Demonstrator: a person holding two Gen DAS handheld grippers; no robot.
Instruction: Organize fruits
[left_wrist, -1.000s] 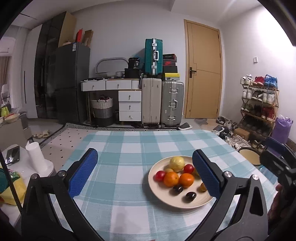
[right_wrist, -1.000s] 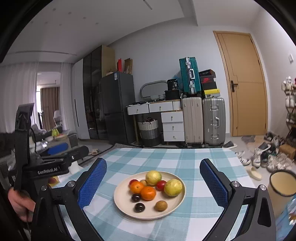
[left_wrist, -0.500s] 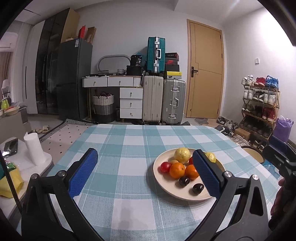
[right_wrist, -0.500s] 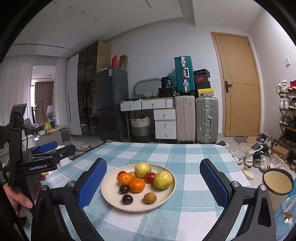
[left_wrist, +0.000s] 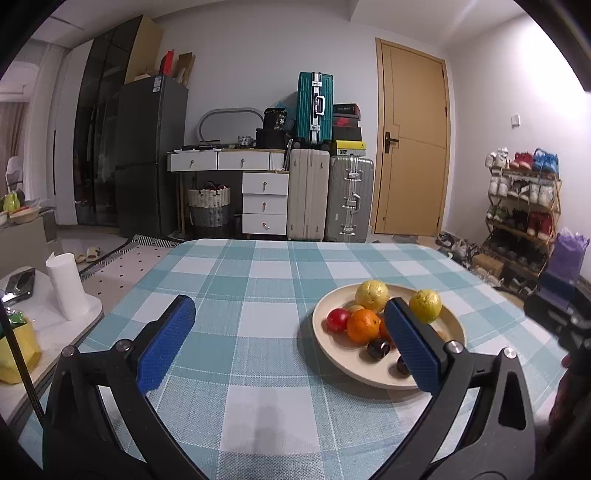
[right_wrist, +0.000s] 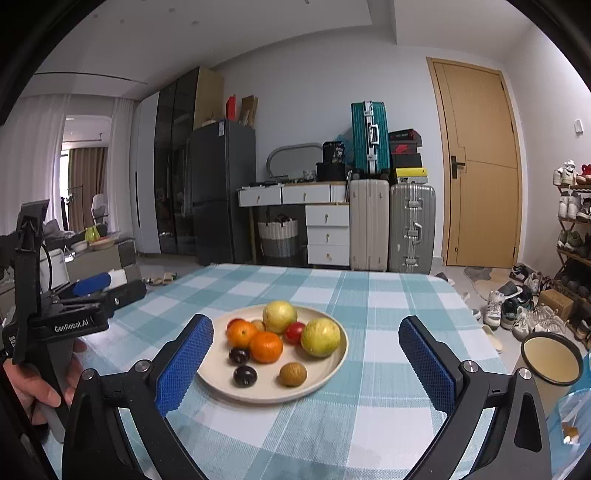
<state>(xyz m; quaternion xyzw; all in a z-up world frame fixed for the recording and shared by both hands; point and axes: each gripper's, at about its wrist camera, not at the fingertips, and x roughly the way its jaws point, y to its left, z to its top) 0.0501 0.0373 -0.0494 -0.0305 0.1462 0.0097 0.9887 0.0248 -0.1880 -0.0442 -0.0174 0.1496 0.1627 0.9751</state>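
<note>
A cream plate sits on the teal checked tablecloth. It holds two yellow-green fruits, two oranges, red tomatoes, two dark plums and a small brown fruit. The plate also shows in the left wrist view, right of centre. My left gripper is open and empty, its right finger in front of the plate. My right gripper is open and empty, straddling the plate from the near side, above the cloth.
A round cream bin stands by the table's right edge. A side table with a paper roll stands left of the table. Suitcases, drawers, a fridge and a shoe rack line the room behind.
Both grippers have dropped lower and closer to the table. The plate has shifted right in the left view and left in the right view. Both stay open.
</note>
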